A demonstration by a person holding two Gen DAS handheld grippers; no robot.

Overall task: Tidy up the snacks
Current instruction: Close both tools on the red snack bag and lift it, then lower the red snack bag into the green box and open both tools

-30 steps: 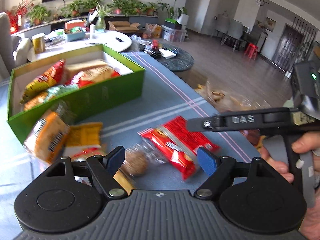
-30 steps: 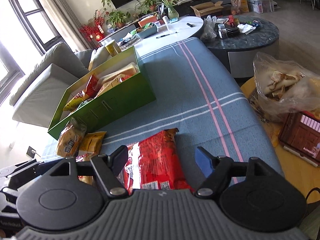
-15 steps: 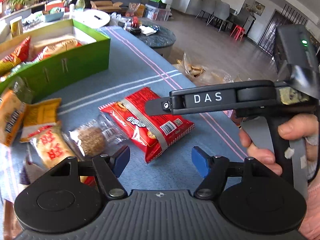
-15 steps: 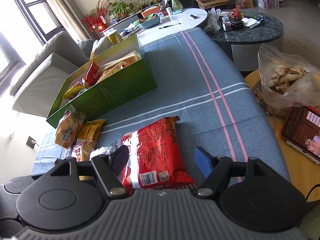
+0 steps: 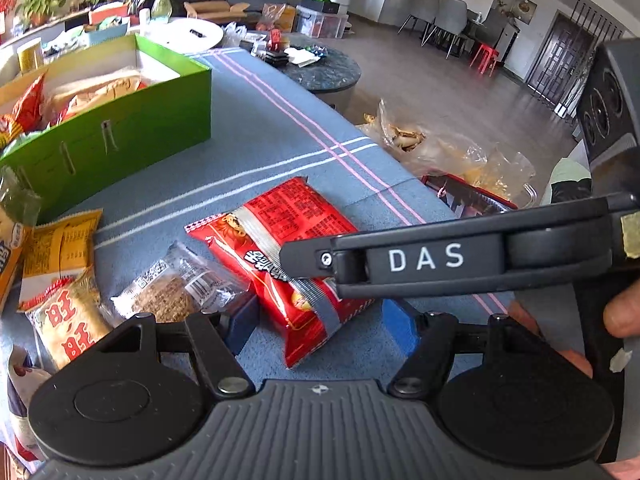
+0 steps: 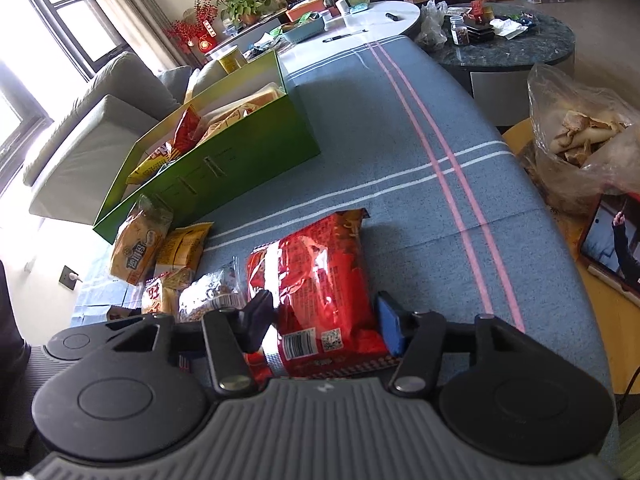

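A red snack pack (image 5: pixel 288 216) lies on the blue striped tablecloth (image 5: pixel 260 128). In the right wrist view my right gripper (image 6: pixel 324 320) has this pack (image 6: pixel 316 264) between its fingers. Its jaws are closing and both pads touch the pack's sides. In the left wrist view that gripper (image 5: pixel 288 258) reaches in from the right over the pack. My left gripper (image 5: pixel 320 330) is open, with the pack's near corner lying loose between its fingers. A green box (image 5: pixel 120 136) holding several snacks stands at the back left.
Loose snacks lie left of the red pack: a clear-wrapped brown biscuit (image 5: pixel 172 300), a yellow pack (image 5: pixel 60 248) and a red-lettered cracker pack (image 5: pixel 68 320). Past the table's right edge sit a plastic bag of pastries (image 6: pixel 580 140) and a lit phone (image 6: pixel 612 248).
My left gripper has come down and closer to the red pack, its jaws narrower than before. The right gripper's jaws have closed in onto the pack's sides.
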